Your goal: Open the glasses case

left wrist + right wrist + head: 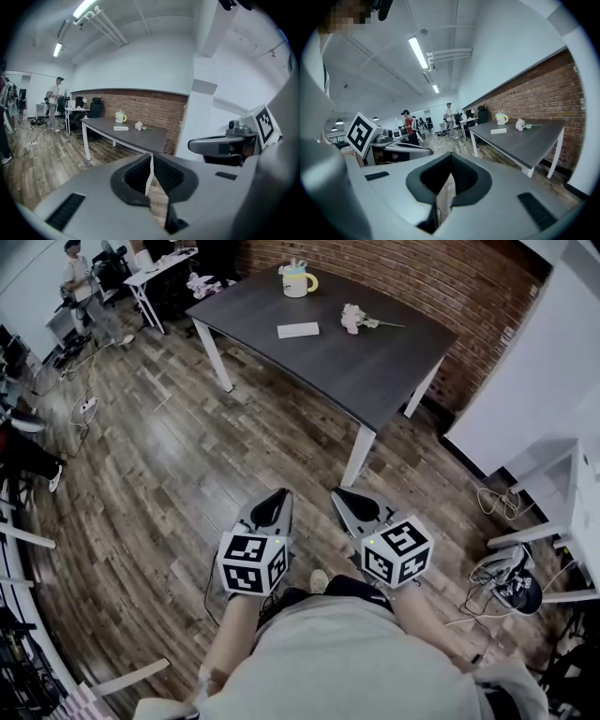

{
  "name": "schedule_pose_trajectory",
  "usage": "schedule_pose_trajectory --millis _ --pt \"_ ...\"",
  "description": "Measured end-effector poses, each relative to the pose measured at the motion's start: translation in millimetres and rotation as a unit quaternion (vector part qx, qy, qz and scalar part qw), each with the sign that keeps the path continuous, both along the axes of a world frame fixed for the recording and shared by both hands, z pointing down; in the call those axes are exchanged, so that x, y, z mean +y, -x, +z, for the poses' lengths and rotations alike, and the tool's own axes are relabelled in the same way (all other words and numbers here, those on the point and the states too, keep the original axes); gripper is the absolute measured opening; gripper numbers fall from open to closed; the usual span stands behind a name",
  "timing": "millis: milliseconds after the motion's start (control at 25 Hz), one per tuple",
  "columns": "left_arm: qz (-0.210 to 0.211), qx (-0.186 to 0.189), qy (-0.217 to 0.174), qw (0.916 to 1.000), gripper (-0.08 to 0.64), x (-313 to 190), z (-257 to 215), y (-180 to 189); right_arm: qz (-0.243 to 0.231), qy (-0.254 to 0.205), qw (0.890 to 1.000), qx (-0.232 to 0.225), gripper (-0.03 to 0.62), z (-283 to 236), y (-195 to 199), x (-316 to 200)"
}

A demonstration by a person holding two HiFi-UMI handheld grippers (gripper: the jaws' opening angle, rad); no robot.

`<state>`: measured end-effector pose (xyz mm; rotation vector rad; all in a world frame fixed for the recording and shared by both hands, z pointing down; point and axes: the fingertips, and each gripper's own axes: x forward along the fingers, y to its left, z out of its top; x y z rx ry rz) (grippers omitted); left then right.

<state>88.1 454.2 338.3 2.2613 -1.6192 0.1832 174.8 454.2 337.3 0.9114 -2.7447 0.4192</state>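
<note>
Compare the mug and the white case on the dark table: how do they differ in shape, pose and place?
The mug stands upright and round; the case lies flat and rectangular. The mug has a yellow handle; the case is plain white. The mug sits nearer the brick wall; the case sits nearer the middle of the table. Both are pale and rest on it.

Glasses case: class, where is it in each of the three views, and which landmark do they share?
Head view: glasses case top centre, on the dark table.
Left gripper view: case left of centre, on the table.
Right gripper view: case right of centre, on the table.
Shared landmark: the mug near it.
</note>
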Motion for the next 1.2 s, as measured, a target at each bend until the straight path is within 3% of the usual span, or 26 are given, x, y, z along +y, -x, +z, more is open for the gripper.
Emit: schedule_pose_trajectory --millis 280,360,840,960,1080,1200 --pt "0.0 0.015 -0.016 0.9998 0.038 -11 0 -10 -0.013 0.006 1.0 0.016 0.006 10 -3 -11" --pt "0.01 0.016 -0.016 0.9997 0.038 -14 -1 -17 -0.018 0.007 1.0 0.02 0.052 14 -1 -11" --pt "-0.015 -0.009 0.021 0.9996 0.043 -22 21 -4 -0.001 0.025 1.0 0.012 0.12 29 -1 -29" --pt "-0.006 -0.01 0.035 0.9993 0.133 -33 29 -4 0.0 0.033 0.999 0.012 0.123 34 2 -39" --pt "-0.003 -0.006 0.043 0.999 0.135 -48 35 3 0.009 0.038 0.999 0.013 0.126 38 7 -55" --pt "-0.007 -0.007 0.055 0.9984 0.186 -70 44 16 0.011 0.039 0.999 0.01 0.141 37 16 -75"
